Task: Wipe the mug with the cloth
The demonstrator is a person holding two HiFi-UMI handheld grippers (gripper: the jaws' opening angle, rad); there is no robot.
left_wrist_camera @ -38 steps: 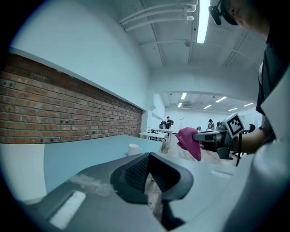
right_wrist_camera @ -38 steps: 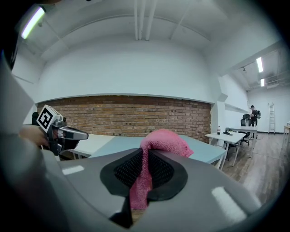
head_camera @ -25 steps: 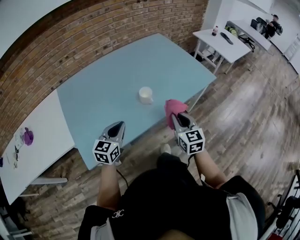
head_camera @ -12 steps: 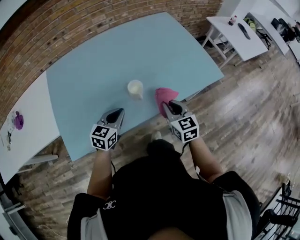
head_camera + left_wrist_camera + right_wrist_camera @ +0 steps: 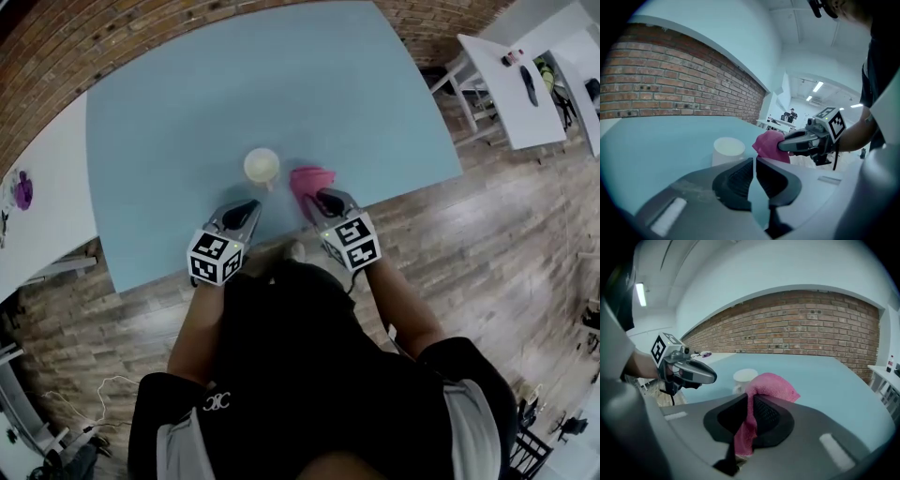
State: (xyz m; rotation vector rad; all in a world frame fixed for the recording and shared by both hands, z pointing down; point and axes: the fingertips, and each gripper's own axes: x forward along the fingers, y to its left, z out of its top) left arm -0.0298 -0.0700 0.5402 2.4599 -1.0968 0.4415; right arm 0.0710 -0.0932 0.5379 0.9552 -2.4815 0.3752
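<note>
A white mug (image 5: 262,165) (image 5: 728,151) (image 5: 745,378) stands upright on the light blue table (image 5: 187,103), near its front edge. My right gripper (image 5: 323,198) (image 5: 751,405) is shut on a pink cloth (image 5: 308,182) (image 5: 768,386) (image 5: 770,145), which bunches out past the jaws just right of the mug. My left gripper (image 5: 249,208) (image 5: 754,165) hovers just in front of the mug, a little to its left. Its jaws stand nearly together with only a thin slit and nothing between them.
White tables stand to the left (image 5: 37,202) and at the far right (image 5: 511,80). A brick wall (image 5: 84,47) runs behind the blue table. Wooden floor (image 5: 487,253) lies around me. A purple object (image 5: 22,190) lies on the left white table.
Both grippers have moved forward and down toward the mug, closing in on it from either side. The pink cloth stayed in the right gripper.
</note>
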